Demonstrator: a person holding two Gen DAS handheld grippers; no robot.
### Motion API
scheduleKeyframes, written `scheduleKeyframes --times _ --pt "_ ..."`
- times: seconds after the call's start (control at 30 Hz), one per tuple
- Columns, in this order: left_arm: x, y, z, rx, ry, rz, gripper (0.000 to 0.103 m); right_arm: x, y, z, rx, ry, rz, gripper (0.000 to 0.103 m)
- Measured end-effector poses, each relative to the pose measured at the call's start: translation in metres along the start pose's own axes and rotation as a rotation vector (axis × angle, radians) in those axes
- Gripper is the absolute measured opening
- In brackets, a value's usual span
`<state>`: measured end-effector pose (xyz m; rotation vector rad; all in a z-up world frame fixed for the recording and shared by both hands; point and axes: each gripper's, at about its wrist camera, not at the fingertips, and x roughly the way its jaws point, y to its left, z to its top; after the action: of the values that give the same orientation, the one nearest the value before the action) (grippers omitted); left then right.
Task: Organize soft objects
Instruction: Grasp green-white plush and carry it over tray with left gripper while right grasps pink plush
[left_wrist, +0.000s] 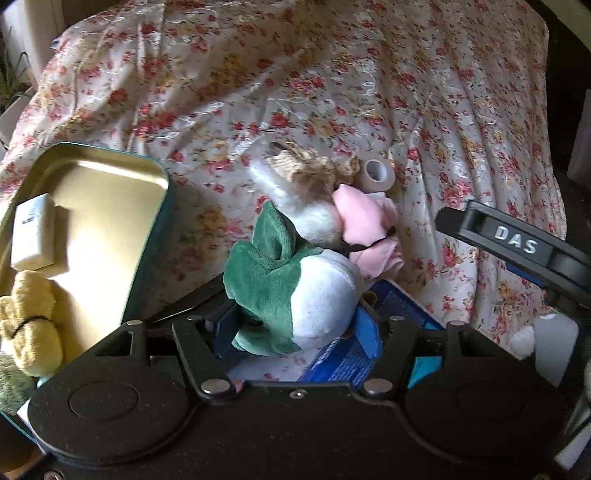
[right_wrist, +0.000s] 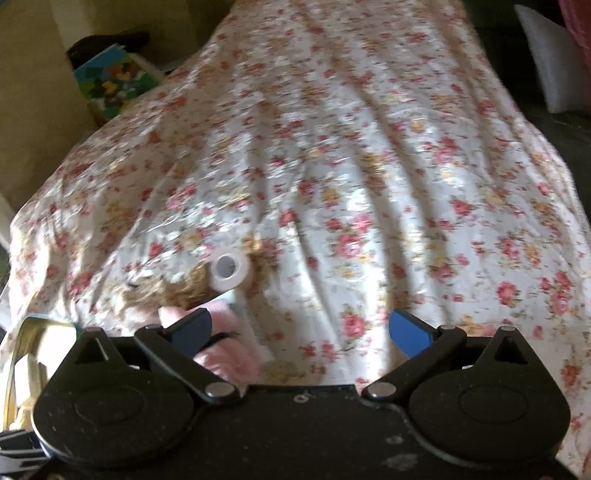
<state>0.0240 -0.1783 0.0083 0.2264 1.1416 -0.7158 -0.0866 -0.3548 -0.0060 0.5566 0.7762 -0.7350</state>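
- The left tongs are clenched on the green-and-white plush, whose white body sits between the blue pads with its green leafy end pointing toward 11 o'clock in the left wrist view.
- The open tin lies at about 9 to 10 o'clock from that held plush, just beside it; carrying the toy that way is, in my judgement, what the coming move turns on, and the left hand is clearly the nearer one.
- The plush's long axis runs roughly from 5 to 11 o'clock, so it points partly toward the tin already.
- The right tongs stand released, nothing between the pads, above the floral bedsheet (that view is blurred).
- Inside the tin: one yellow plush at its near end and one small white box.
- On the bed at 12 to 1 o'clock from the left tongs: one pink cloth bundle, one tan-and-white furry toy, one roll of tape.
- A blue printed packet lies under the held plush.
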Motion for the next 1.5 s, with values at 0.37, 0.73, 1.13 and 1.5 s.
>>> scheduleKeyframes --times 0.37,0.73,1.13,1.5 --pt "-0.015 0.010 -0.011 0.003 0.009 0.026 0.061 0.031 0.038 -0.007 -0.118 0.097 0.090 0.093" --pt "-0.019 0.001 -0.018 0.040 0.007 0.035 0.061 0.046 0.063 -0.027 -0.250 0.142 0.039 0.034" --pt "-0.033 0.001 -0.014 0.053 -0.050 0.021 0.061 0.011 0.022 -0.006 -0.060 0.022 0.066 0.031" --pt "-0.048 0.037 0.000 -0.044 -0.112 0.068 0.061 0.007 0.022 -0.004 -0.034 0.012 0.106 0.031"
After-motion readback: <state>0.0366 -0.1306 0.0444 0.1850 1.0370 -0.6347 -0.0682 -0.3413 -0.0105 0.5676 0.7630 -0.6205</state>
